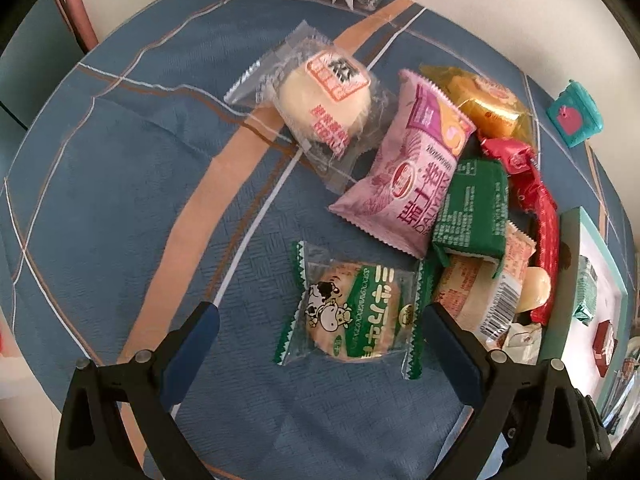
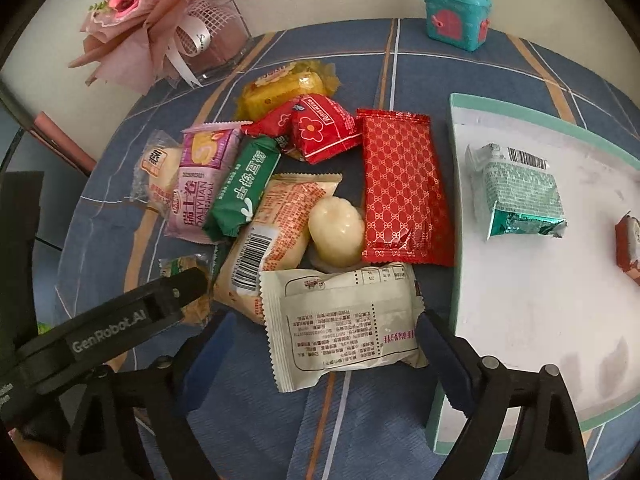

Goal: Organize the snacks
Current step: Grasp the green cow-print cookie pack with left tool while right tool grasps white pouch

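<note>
On the worktop [image 2: 460,40], under its blue checked cloth, a heap of wrapped snacks serves as the landmark. At the heap's left edge lies a clear-wrapped pale bun [image 1: 320,100], and touching it to the right is a pink roll packet [image 1: 404,168]. Just in front of the heap's left part sits a green-edged cow biscuit packet [image 1: 356,312]. The left gripper [image 1: 320,320] hangs over it, its fingers [image 1: 206,322] spread wide to either side of the packet, pressing nothing. In the heap's middle a green bar [image 2: 244,188] leans on an orange barcoded packet [image 2: 276,236], with a pale jelly cup [image 2: 336,232] beside it and a red patterned sachet [image 2: 404,192] at the right edge. At the heap's near edge lies a white printed packet [image 2: 344,320]. The right gripper [image 2: 324,332] straddles it, fingers [image 2: 440,344] wide, not visibly squeezing it. Right of the heap stands a white tray [image 2: 520,320] with a teal rim, holding a teal-green packet [image 2: 520,196].
</note>
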### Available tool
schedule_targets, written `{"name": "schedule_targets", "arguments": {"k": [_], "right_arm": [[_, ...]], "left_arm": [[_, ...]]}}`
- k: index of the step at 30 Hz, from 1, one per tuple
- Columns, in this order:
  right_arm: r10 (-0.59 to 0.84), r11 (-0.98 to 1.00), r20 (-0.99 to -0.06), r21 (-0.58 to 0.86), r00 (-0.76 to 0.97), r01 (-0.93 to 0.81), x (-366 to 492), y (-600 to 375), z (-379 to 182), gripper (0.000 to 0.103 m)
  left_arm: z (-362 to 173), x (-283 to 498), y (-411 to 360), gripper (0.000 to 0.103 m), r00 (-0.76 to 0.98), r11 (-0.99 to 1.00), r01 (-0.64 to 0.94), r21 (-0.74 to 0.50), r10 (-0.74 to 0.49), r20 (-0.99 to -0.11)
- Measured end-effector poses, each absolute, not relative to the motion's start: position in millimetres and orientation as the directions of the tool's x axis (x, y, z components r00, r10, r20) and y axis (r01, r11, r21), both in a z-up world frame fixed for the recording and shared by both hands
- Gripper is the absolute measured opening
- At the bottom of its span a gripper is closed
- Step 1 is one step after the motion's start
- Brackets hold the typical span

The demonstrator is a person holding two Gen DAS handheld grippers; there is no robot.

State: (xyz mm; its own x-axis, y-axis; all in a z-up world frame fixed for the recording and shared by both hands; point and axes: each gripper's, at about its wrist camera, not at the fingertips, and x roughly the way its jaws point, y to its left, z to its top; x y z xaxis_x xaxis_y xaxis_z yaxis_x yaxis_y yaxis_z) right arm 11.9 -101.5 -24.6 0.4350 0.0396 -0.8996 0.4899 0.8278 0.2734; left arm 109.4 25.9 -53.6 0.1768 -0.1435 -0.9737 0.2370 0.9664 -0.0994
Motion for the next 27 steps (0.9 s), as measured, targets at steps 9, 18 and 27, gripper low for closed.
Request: {"name": "schedule_targets", "arguments": {"k": [9,18,27], "right_arm": [[0.06,0.816,-0.896,0.297,0.44,0.495,12,-103,-27,0.083],[0.094,0.793,-0.888,0.34,0.45,0.505,9,-107,-26,0.073],[0.078,0.807,-0.888,0.324,0.454,0.495,9,-105,-22,0.072]], "left_arm": [[-62,118,37,0.101,0.186,0.983,0.165,-0.082,-0.113,-0.976],[-60,118,42,0.101,0.188,0.986,0.143,-0.091,-0.117,-0.975],[-51,119,38,0.099,0.189,0.982,0.146,-0.122,-0.149,-0.971]]}}
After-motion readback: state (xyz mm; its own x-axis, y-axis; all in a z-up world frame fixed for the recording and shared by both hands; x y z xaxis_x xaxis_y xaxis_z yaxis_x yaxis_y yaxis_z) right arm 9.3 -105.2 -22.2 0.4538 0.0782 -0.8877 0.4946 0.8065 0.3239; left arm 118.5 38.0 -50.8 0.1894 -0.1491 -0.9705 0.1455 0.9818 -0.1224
